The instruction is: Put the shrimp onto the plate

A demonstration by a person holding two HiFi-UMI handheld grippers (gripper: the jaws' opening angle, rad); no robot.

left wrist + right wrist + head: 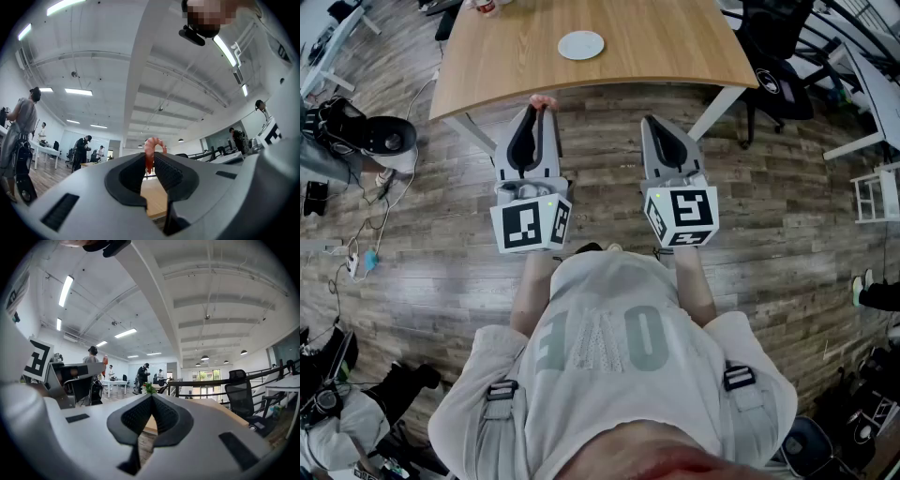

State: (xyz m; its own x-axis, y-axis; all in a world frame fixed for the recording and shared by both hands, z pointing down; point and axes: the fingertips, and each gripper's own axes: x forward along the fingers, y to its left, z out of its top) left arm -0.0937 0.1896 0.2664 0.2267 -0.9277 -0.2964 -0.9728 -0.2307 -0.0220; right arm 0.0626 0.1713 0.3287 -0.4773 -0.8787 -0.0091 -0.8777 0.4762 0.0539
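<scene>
Wood-plank floor (609,187) fills most of the head view, with a pale wooden bench (675,47) along its top.

Item one: we list a round white plate (581,45), lying flat on the bench, back from the near edge.

Item two: we list a left claw (151,161), its tips pinching a shrimp (151,151). The pink body stands up between the dark ribbed pads and its curled end shows above them. From the head view, this claw's tips are at the near edge of the bench. The shrimp is in the air there, well apart from the plate.

Item three: we list a right claw (151,398), its pads pressed together at the tips with nothing between them. It is over the floor, to the right of the left claw and short of the bench edge.

Item four: we list a black office chair (778,56), to the right of the bench.
</scene>
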